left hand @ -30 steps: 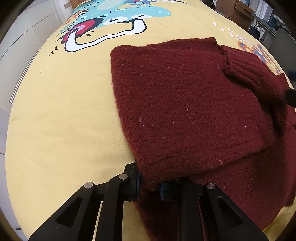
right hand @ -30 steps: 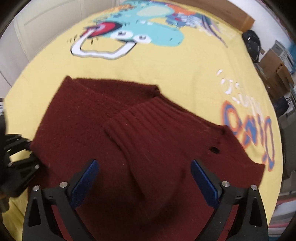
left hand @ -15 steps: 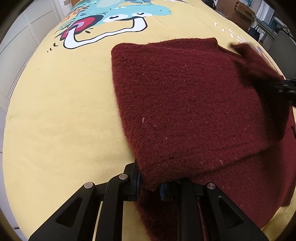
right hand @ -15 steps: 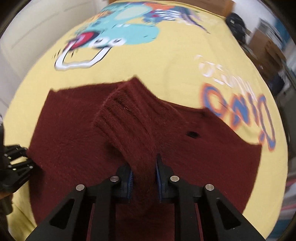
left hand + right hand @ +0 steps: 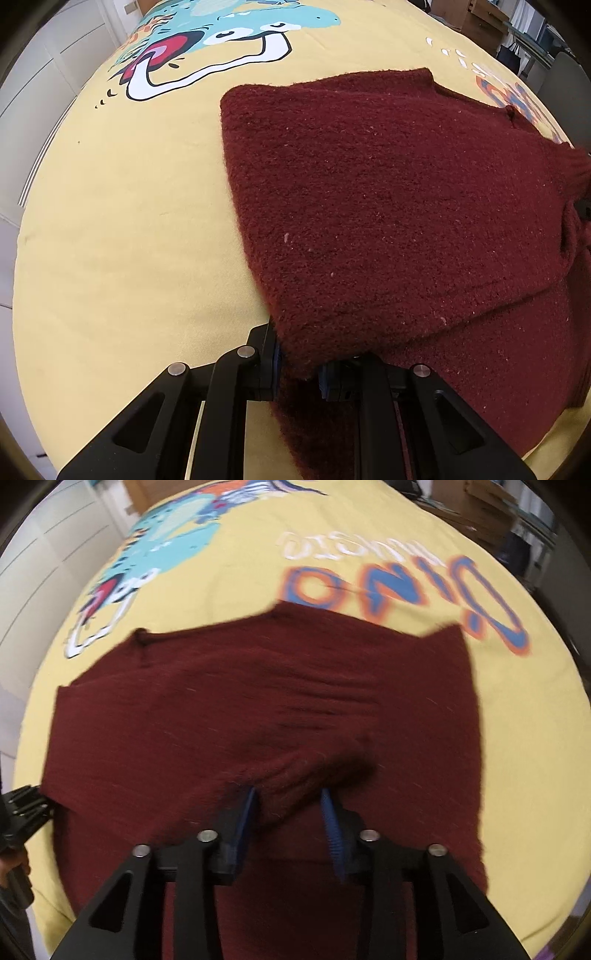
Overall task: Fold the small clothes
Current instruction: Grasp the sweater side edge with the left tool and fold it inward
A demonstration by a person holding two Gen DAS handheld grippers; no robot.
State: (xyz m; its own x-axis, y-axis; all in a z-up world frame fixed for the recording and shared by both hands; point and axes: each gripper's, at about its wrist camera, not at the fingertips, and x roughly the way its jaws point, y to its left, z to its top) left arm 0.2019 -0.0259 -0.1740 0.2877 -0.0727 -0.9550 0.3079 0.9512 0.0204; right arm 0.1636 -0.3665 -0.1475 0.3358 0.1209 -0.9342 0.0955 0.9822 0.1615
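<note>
Two grippers on one maroon sweater point(image 5: 388, 206), spread across the yellow sheet point(image 5: 122, 229). Your left gripper point(image 5: 298, 363) stays clamped on the folded corner. Your right gripper point(image 5: 290, 814) jaws are opening around the ribbed sleeve point(image 5: 306, 771), lying crosswise right ahead; right hand nearer.

One sweater, one cloth, two tools

One dark red knitted sweater point(image 5: 388, 206) lies on one yellow printed cloth point(image 5: 122, 229); two hand-held grippers show, the left hand-held gripper point(image 5: 299, 369) and the right hand-held gripper point(image 5: 290, 812).

Two close, downward wrist views; shared sweater point(image 5: 388, 206).
</note>
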